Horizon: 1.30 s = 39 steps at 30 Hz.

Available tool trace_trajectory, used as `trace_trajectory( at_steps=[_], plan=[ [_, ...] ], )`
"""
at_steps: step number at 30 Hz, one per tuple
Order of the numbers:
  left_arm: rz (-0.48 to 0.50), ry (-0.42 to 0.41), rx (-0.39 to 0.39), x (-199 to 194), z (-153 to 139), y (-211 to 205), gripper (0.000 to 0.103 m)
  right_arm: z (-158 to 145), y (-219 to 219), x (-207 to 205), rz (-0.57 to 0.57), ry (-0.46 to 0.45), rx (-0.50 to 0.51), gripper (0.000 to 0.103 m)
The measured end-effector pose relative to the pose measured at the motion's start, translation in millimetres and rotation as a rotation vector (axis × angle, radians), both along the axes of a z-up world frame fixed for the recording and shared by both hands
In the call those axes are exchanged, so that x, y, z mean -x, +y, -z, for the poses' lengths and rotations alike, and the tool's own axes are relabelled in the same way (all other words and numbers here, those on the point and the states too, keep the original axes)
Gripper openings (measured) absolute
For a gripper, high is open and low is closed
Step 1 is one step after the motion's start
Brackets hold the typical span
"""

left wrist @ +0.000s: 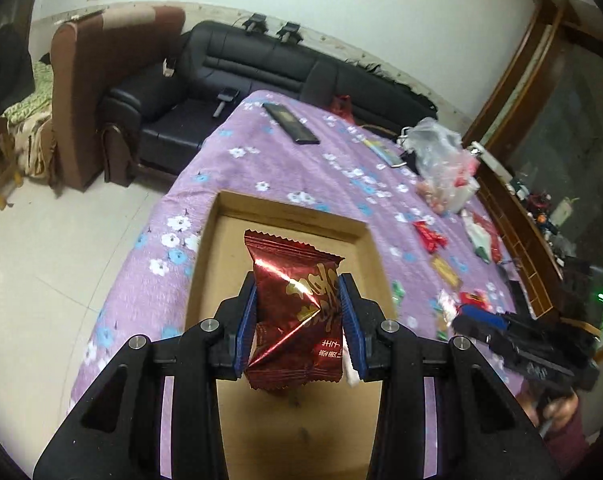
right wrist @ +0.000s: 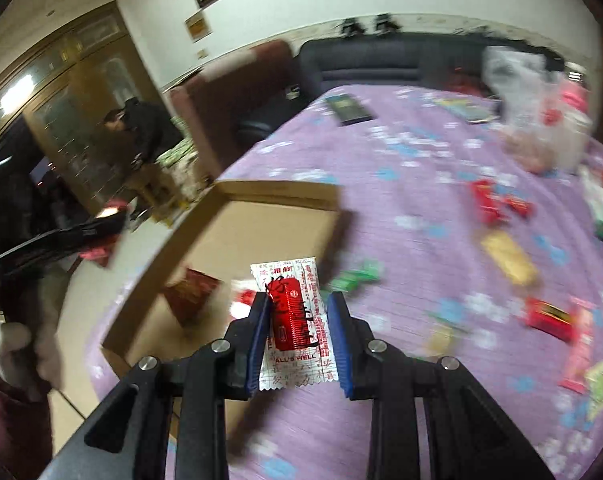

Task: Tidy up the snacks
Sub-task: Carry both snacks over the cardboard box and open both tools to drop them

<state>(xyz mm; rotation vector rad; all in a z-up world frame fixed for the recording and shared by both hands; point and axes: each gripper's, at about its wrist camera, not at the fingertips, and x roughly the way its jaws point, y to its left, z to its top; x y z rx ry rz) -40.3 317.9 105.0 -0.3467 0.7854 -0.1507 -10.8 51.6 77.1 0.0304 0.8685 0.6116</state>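
My left gripper (left wrist: 299,292) is shut on a dark red foil snack packet (left wrist: 295,312) and holds it above the open cardboard box (left wrist: 285,216). My right gripper (right wrist: 299,312) is shut on a white and red candy wrapper (right wrist: 295,320), held over the purple flowered cloth (right wrist: 421,184) beside the box's (right wrist: 277,192) right wall. Inside the box a dark red packet (right wrist: 191,294) lies near the left wall. The right gripper also shows at the right of the left wrist view (left wrist: 481,322).
Loose snacks lie scattered on the cloth to the right: red ones (right wrist: 497,200), a yellow one (right wrist: 509,258), a green one (right wrist: 357,274). A clear plastic bag (left wrist: 445,164) of snacks and a black flat case (left wrist: 291,122) lie farther back. A black sofa (left wrist: 237,72) stands behind.
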Motion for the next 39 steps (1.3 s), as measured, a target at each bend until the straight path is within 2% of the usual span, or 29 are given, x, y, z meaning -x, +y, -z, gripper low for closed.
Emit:
trace_trajectory(
  at_steps=[4,8,14,19,21,26,31,35,39],
  plan=[
    [0.001,0.053,0.012,-34,21,3,0.038,9,53,-17,-0.044,-0.010,0.076,0.032],
    [0.006,0.101,0.019,-60,40,2,0.038,30,89,-44,-0.065,0.023,0.137,0.032],
    [-0.008,0.138,0.026,-76,56,7,0.038,57,115,-66,-0.085,0.060,0.183,0.033],
    [-0.022,0.154,0.020,-76,61,11,0.038,62,127,-66,-0.099,0.050,0.183,0.036],
    [-0.034,0.166,0.034,-76,63,15,0.039,57,124,-64,-0.081,0.016,0.181,0.036],
    [-0.062,0.148,0.063,-61,52,21,0.039,43,109,-55,-0.059,0.004,0.131,0.037],
    [-0.087,0.120,0.017,-31,27,13,0.039,25,79,-28,-0.027,-0.060,0.116,0.037],
    [-0.071,0.073,-0.017,-1,0,-6,0.039,13,37,-7,0.014,-0.068,0.087,0.037],
    [-0.016,0.035,-0.034,31,-26,-41,0.040,2,-27,12,0.087,-0.066,0.045,0.037]
  ],
)
